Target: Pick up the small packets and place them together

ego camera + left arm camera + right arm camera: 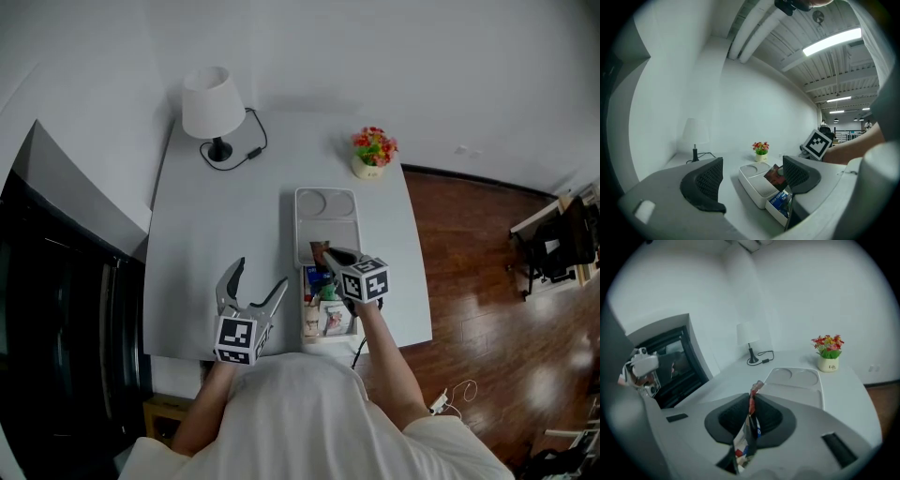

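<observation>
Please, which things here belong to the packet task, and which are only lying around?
Job: held packet; packets in the box; white tray, probably.
Lying about: lamp; its cable; flower pot.

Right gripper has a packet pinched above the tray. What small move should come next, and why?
Probably lower the right gripper toward the white tray's flat compartment and release there. Its jaws are shut on a packet held in the air over the tray's near end, just beyond the box of packets. The left gripper stands open and empty to the side.
</observation>
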